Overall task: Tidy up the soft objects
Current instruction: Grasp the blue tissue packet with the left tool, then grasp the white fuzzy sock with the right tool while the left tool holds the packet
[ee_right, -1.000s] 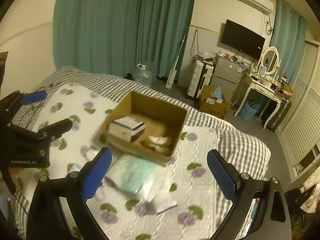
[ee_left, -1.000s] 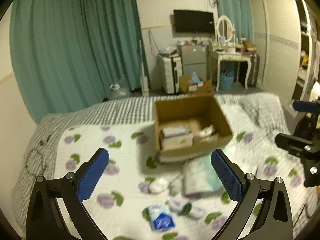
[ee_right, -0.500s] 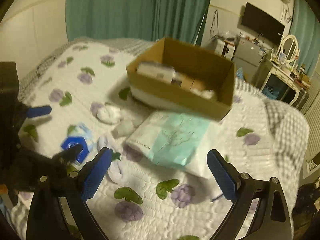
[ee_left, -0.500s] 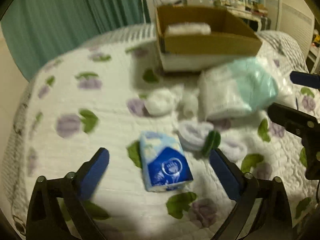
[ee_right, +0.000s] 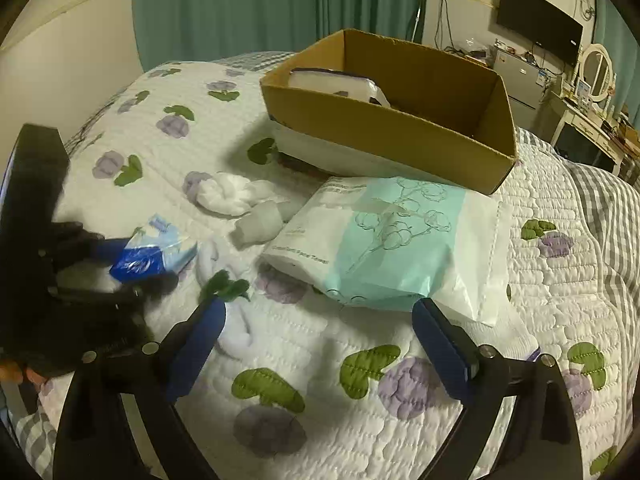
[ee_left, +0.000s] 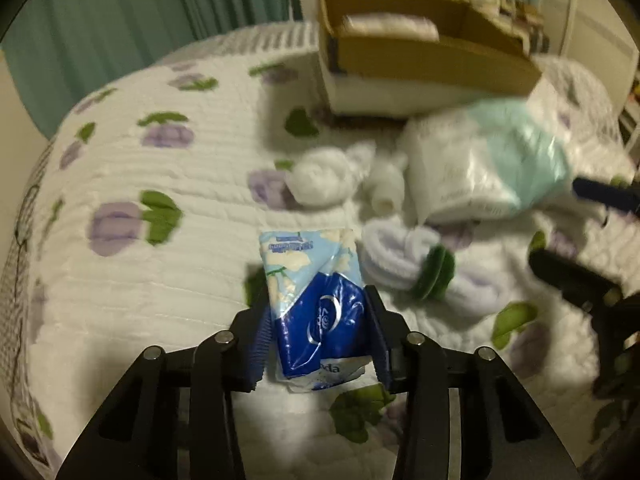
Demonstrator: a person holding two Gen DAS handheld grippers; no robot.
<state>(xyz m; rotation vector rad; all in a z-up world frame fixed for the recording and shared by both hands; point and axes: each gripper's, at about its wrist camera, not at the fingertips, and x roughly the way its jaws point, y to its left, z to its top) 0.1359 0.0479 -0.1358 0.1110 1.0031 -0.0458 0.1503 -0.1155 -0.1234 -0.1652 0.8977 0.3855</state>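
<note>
Blue pads of the left gripper press both sides of a small tissue pack, pinching its crinkled wrapper near the printed end; the grip sits low on the pack, probably so the soft packet can be lifted off the quilt without slipping. The right gripper has its fingers spread wide with nothing between them, hovering over the quilt just short of the face-towel bag, likely lined up to take it next. Taking the box as landmark: the bag lies just in front of it, touching its near wall; one knotted white sock ball and one small white roll lie in front of its left corner; one white sock pair with a green trim lies further forward, beside the held pack. Inside the box one white pack shows against the left wall; whatever else it holds is hidden. Five soft things remain outside the box, counting the held one.
</note>
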